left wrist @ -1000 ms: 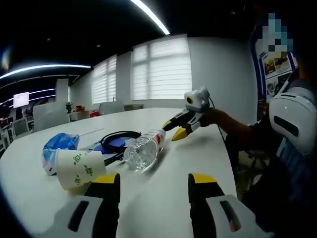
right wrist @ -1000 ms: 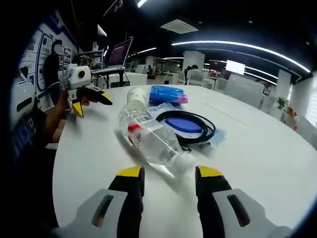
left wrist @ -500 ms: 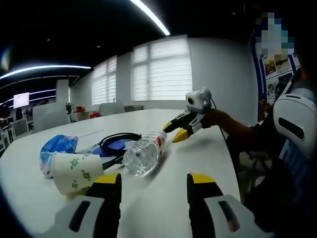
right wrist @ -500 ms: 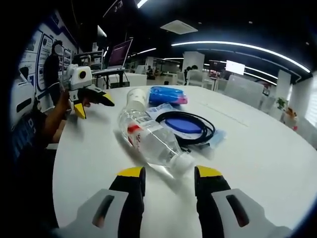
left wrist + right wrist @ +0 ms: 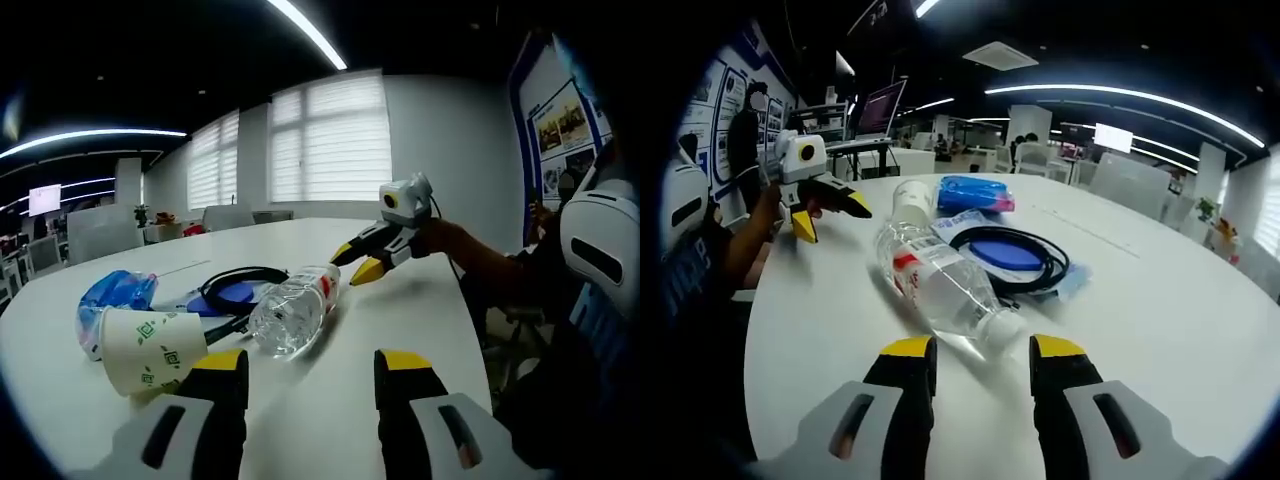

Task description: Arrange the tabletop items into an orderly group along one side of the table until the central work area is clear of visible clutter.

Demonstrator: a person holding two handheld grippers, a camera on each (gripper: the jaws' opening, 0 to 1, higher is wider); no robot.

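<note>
A clear plastic bottle [image 5: 293,310] with a red-and-white label lies on its side on the white table [image 5: 410,320]. Its capped end [image 5: 1003,326] points at my right gripper [image 5: 983,350], which stands open just short of it. A white paper cup [image 5: 150,346] with green print lies tipped over to the left of my open left gripper [image 5: 312,365]. Past the bottle lie a blue packet [image 5: 975,192] and a coiled black cable [image 5: 1012,257] around a blue disc. My right gripper [image 5: 352,262] also hovers beyond the bottle in the left gripper view. My left gripper [image 5: 832,218] hangs at the table's left edge.
The person's arm [image 5: 480,262] and a white helmet-like shell [image 5: 605,250] are at the table's right edge. Office chairs [image 5: 1035,155] and desks stand beyond the table. Bare table [image 5: 1160,300] stretches to the right of the cable.
Both views have drifted slightly. The bottle, cup, packet and cable lie where they were, and both grippers stay open.
</note>
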